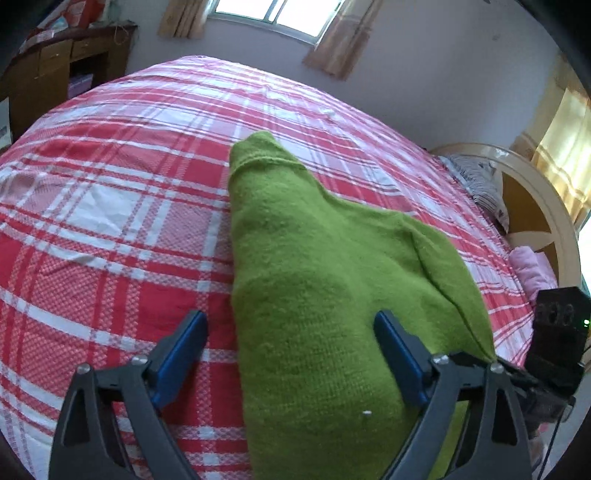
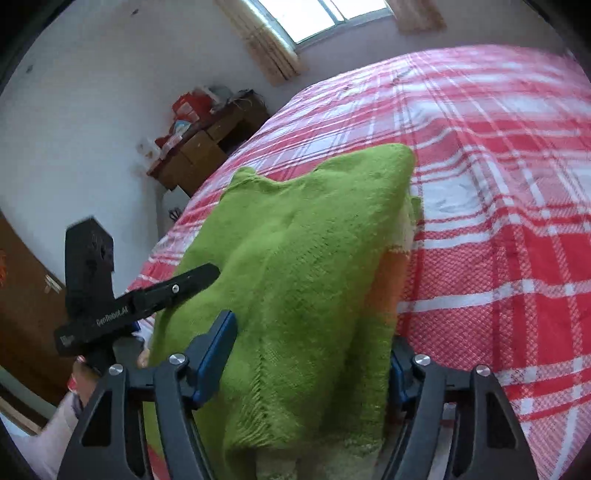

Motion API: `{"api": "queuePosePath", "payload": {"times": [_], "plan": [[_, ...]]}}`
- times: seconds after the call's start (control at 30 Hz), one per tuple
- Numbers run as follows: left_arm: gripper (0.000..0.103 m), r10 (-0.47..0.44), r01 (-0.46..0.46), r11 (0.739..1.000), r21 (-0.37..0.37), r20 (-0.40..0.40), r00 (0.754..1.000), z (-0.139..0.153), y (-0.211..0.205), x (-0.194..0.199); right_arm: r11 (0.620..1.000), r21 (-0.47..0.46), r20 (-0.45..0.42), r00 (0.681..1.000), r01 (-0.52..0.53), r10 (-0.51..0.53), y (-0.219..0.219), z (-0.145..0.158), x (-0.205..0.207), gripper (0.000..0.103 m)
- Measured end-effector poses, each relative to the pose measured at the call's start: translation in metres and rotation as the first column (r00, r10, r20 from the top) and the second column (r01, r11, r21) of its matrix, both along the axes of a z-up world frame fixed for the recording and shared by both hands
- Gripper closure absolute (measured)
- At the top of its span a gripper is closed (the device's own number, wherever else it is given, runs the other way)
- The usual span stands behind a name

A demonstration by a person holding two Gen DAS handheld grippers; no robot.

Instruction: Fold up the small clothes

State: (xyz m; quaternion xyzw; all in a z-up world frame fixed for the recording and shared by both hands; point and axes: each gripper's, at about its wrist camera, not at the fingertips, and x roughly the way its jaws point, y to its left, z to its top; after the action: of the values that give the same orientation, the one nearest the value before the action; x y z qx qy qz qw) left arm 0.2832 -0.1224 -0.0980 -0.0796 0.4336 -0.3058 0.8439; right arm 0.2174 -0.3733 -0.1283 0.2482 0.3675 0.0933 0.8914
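A green knitted sweater (image 1: pixel 314 277) lies folded into a long shape on the red and white checked bedsheet (image 1: pixel 110 221). My left gripper (image 1: pixel 291 354) stands open over its near end. The left pad hangs over bare sheet and the right pad over the knit. In the right wrist view the sweater (image 2: pixel 295 258) fills the gap of my right gripper (image 2: pixel 310 358). That gripper's jaws stand apart, its left pad is beside the cloth, and the knit hides most of its right pad. The left gripper's black body (image 2: pixel 92 295) shows at the sweater's left edge, held by a hand (image 2: pixel 85 376).
The bed's curved headboard (image 1: pixel 528 206) is at the right, with a striped pillow (image 1: pixel 476 181) and a pink cloth (image 1: pixel 532 269) beside it. A cluttered wooden desk (image 2: pixel 207 147) stands against the wall past the bed's far corner, under a curtained window (image 1: pixel 273 14).
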Motion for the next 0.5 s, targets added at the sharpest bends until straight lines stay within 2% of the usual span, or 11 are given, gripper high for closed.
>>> {"api": "queuePosePath", "payload": {"times": [0.07, 0.13, 0.17, 0.2, 0.23, 0.27, 0.5], "plan": [[0.010, -0.001, 0.001, 1.000, 0.012, 0.006, 1.000, 0.001, -0.002, 0.001, 0.999, 0.034, -0.010, 1.000, 0.021, -0.021, -0.005, -0.003, 0.003, 0.035], [0.014, 0.000, -0.001, 1.000, 0.025, 0.009, 1.000, 0.002, -0.005, 0.001, 1.000, 0.000, -0.019, 0.999, 0.027, -0.027, 0.000, -0.001, 0.004, 0.037], [0.023, -0.006, 0.006, 0.999, 0.031, 0.012, 1.000, 0.002, -0.008, 0.000, 0.999, -0.014, -0.023, 0.999, 0.029, -0.030, 0.004, -0.001, 0.004, 0.043], [0.040, -0.028, 0.028, 0.999, 0.025, 0.015, 0.999, 0.004, -0.010, -0.004, 1.000, -0.001, -0.029, 0.999, 0.030, -0.030, 0.006, 0.000, 0.003, 0.048], [0.043, -0.040, 0.040, 0.999, 0.012, 0.013, 0.999, 0.004, -0.011, -0.008, 0.999, 0.029, -0.033, 0.999, 0.029, -0.028, 0.008, -0.001, 0.002, 0.056], [0.044, -0.032, 0.032, 0.999, 0.021, 0.016, 0.999, 0.004, -0.012, -0.012, 0.997, 0.063, -0.043, 0.998, 0.039, -0.036, 0.009, -0.001, -0.002, 0.058], [0.049, -0.061, 0.063, 0.997, 0.034, -0.044, 0.997, 0.010, 0.001, -0.044, 0.994, 0.103, -0.082, 0.996, 0.025, -0.017, 0.025, 0.004, -0.049, 0.060]]}}
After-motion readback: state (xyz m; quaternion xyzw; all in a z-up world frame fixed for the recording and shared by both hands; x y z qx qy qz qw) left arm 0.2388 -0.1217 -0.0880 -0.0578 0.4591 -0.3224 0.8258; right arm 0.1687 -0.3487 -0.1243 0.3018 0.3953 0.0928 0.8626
